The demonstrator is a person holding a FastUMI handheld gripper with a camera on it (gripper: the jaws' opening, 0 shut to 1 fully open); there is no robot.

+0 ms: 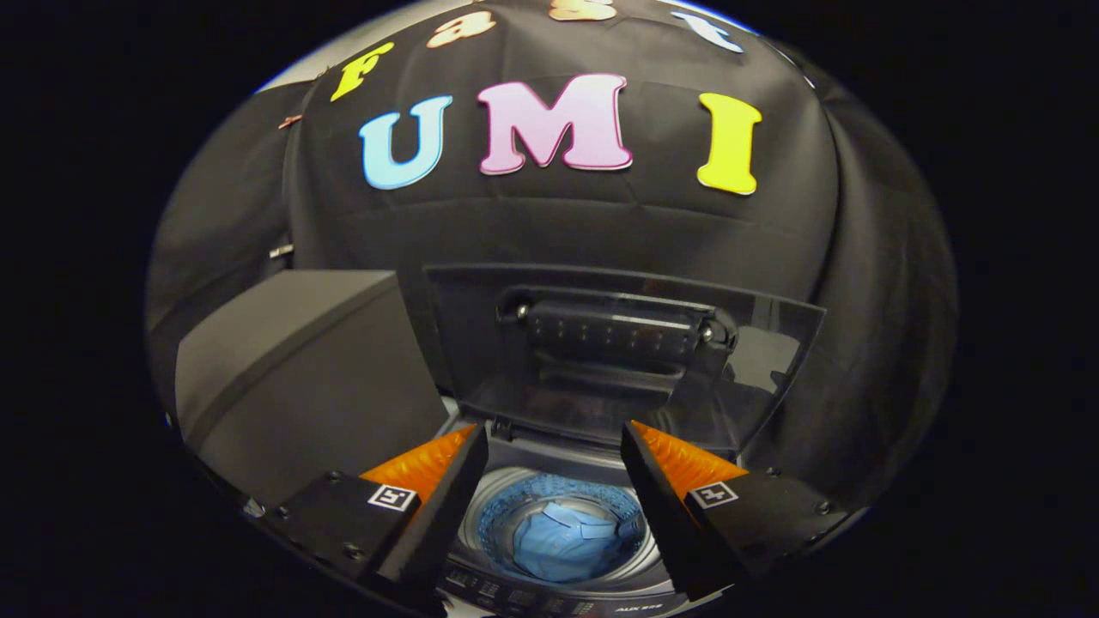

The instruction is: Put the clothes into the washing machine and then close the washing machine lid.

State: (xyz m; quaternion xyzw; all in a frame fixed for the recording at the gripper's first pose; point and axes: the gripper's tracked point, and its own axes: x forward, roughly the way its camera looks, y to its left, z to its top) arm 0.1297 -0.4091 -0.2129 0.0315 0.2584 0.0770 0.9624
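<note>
Our tongs (554, 446) hung wide open and empty above the washing machine (558, 592), whose drum held the blue clothes (558, 541), so we judged loading done and the raised lid (618, 352) behind next to be closed.

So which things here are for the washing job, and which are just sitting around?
For the job:
- blue clothes down in the drum
- washing machine
- its lid, standing open
- tongs, open above the drum

Just sitting there:
- dark box beside the machine
</note>
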